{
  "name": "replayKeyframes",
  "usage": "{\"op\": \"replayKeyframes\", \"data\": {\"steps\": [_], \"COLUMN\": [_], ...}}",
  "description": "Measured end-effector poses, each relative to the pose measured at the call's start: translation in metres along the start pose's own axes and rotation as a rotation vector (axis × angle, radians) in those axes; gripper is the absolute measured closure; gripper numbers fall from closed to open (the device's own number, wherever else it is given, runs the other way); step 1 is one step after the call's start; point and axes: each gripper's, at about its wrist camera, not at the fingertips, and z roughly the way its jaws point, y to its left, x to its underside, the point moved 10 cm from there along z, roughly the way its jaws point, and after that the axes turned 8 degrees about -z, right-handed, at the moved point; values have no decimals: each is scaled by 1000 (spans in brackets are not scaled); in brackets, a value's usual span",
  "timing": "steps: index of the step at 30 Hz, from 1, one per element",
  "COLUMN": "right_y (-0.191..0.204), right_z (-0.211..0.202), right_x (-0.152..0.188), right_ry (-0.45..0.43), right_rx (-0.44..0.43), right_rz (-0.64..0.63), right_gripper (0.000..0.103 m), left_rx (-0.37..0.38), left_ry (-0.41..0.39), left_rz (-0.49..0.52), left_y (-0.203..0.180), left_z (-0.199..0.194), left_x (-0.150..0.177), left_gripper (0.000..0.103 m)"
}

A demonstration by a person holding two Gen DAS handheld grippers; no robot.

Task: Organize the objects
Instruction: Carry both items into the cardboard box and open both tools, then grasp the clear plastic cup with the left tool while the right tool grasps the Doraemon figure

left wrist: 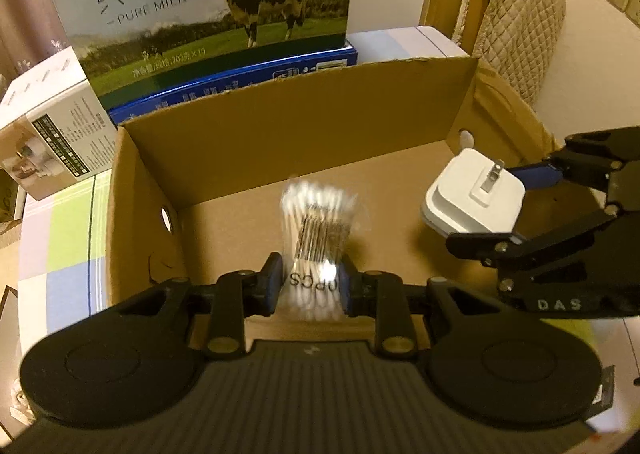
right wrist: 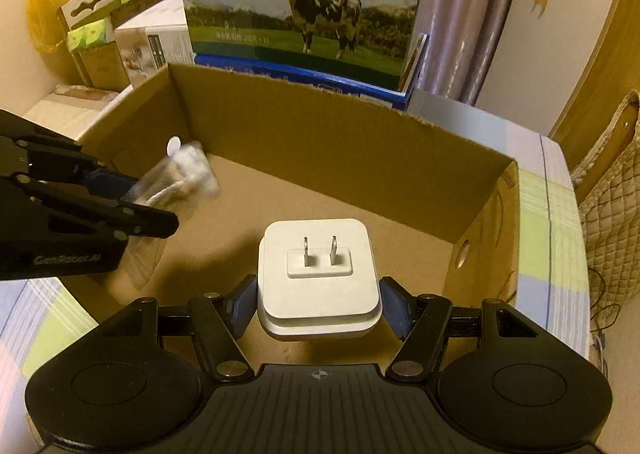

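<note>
Your left gripper (left wrist: 308, 282) pinches a clear packet of cotton swabs (left wrist: 316, 232) between its blue pads, held above the near part of the open cardboard box (left wrist: 280, 125); your right gripper (right wrist: 318, 302) clamps a white plug adapter (right wrist: 318, 278), prongs up, over the same box. Both loads look ready to go in. Lower each toward the bare cardboard floor before you let go, and keep the two grippers apart, since they hang near each other inside the walls. The swab packet is soft and blurred in both views, so set it flat rather than dropping it. Behind the box stand a Pure Milk carton (left wrist: 208, 5) on a blue carton (left wrist: 240, 73), and a white appliance box (left wrist: 52, 121) to the left. None blocks the opening.
</note>
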Motion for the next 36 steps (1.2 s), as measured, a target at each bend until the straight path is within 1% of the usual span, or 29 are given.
{"op": "replayKeyframes", "data": {"steps": [1, 2, 3, 7, 9, 10, 12, 16, 20, 22, 26, 28, 29, 32, 33, 35, 36], "right_y": [1, 1, 1, -1, -4, -4, -5, -6, -2, 5, 26, 37, 43, 60, 66, 80, 87], "right_z": [2, 5, 6, 8, 6, 4, 0, -21, -63, -87, -135, -156, -167, -193, -200, -212, -216], "right_x": [1, 2, 2, 1, -2, -3, -4, -9, -15, -13, 2, 14, 21, 46, 56, 77, 88], "right_ry": [6, 15, 18, 11, -14, -22, -37, -71, -131, -156, -196, -216, -225, -247, -251, -254, -251], "right_rx": [-3, -4, -2, 9, 15, 13, 13, 19, 27, 21, 23, 22, 19, 18, 21, 15, 13], "right_rz": [-2, -2, -1, 0, 12, 11, 13, 32, 43, 47, 54, 63, 72, 100, 104, 118, 125], "right_gripper": [41, 41, 41, 41, 41, 41, 41, 41, 41, 41, 41, 40, 40, 40, 39, 37, 34], "left_rx": [4, 5, 6, 11, 2, 2, 4, 12, 15, 21, 16, 11, 5, 0, -3, -8, -11], "left_ry": [1, 1, -2, -32, -48, -55, -71, -103, -146, -169, -219, -238, -250, -262, -268, -272, -271], "left_rz": [9, 19, 21, -1, -6, -8, -18, -39, -51, -64, -93, -99, -105, -115, -118, -125, -131], "left_y": [-1, -1, -1, 5, 8, 9, 11, 13, 10, 8, 4, 2, 2, 0, -1, -3, -4], "left_z": [2, 4, 3, -5, -11, -15, -24, -47, -80, -100, -144, -164, -176, -204, -213, -229, -234], "left_x": [0, 1, 0, -3, -6, -7, -8, -8, -3, 2, 23, 39, 49, 81, 92, 117, 129], "left_gripper": [76, 71, 70, 68, 62, 61, 52, 44, 33, 31, 27, 22, 19, 17, 14, 10, 7]}}
